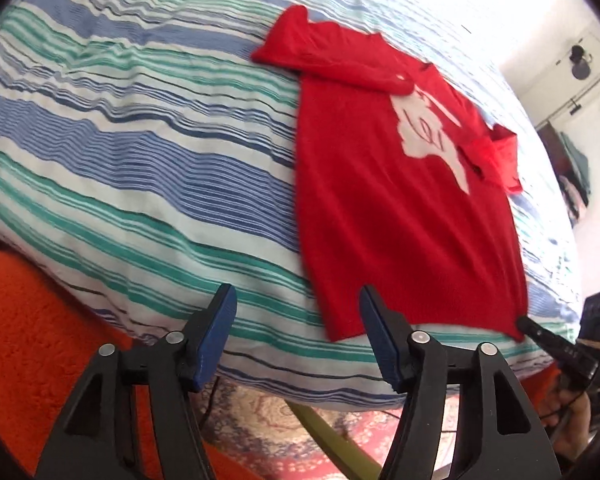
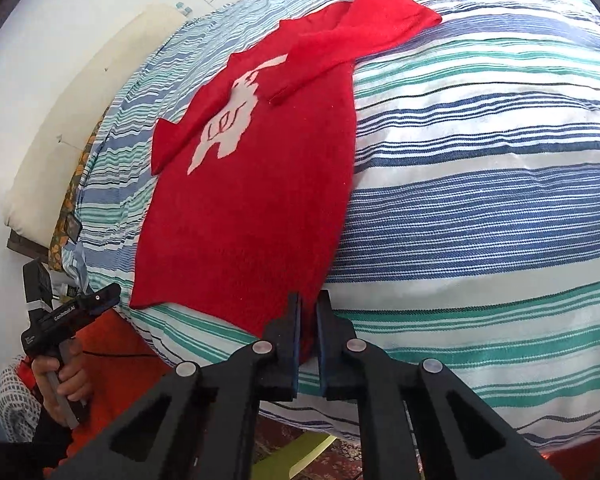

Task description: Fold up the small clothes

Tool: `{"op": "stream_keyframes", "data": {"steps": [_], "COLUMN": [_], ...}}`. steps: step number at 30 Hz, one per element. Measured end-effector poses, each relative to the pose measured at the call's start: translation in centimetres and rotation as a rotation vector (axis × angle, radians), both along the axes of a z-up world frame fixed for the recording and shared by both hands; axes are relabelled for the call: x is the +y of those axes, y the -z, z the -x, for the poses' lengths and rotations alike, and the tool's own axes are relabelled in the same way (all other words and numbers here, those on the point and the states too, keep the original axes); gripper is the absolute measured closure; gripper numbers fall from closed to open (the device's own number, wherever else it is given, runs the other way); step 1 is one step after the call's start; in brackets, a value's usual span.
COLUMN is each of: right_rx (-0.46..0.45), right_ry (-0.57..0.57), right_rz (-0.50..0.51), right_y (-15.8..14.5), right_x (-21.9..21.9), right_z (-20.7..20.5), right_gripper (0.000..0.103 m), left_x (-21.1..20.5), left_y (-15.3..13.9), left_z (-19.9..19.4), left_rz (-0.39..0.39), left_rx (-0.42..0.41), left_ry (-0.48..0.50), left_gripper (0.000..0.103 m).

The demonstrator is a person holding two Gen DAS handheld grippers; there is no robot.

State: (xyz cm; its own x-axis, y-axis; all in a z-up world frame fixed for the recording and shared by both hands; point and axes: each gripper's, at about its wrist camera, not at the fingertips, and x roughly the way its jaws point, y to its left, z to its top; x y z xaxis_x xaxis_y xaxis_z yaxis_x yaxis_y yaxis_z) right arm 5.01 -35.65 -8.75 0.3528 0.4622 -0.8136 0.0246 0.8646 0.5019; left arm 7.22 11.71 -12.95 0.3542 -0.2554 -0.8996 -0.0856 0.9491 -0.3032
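One small red knitted sweater with a white figure on its chest (image 1: pixel 400 216) lies spread flat on the blue, green and white striped bed cover (image 1: pixel 140 152), hem at the near edge. Its far sleeve is folded across the chest. The right tongs (image 2: pixel 308 316) are clenched on the sweater's hem corner. The left tongs (image 1: pixel 296 332) hang released just off the opposite hem corner, above the bed's edge.

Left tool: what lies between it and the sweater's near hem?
Only striped bedding; the open left tool sits just short of the red sweater, per the left wrist view.
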Motion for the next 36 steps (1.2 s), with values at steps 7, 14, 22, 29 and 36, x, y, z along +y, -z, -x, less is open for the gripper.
{"op": "stream_keyframes", "data": {"steps": [7, 14, 22, 29, 36], "right_rx": [0.004, -0.033, 0.076, 0.06, 0.047], "right_ry": [-0.006, -0.024, -0.022, -0.041, -0.046], "right_rz": [-0.003, 0.077, 0.201, 0.246, 0.266], "right_y": [0.6, -1.5, 1.5, 1.4, 1.4], "right_x": [0.5, 1.2, 1.3, 1.9, 2.3], "right_z": [-0.1, 0.0, -0.3, -0.3, 0.0], "right_gripper": [0.092, 0.098, 0.1, 0.1, 0.1], "left_x": [-3.1, -2.9, -2.7, -3.3, -3.7], "left_y": [2.5, -0.9, 2.4, 3.7, 4.0], "left_z": [-0.9, 1.8, 1.5, 0.4, 0.3], "left_rz": [-0.026, -0.227, -0.387, -0.427, -0.458], "left_rx": [0.084, -0.034, 0.054, 0.088, 0.082], "left_ry": [0.092, 0.075, 0.074, 0.077, 0.087], "left_gripper": [0.094, 0.102, 0.101, 0.101, 0.101]}}
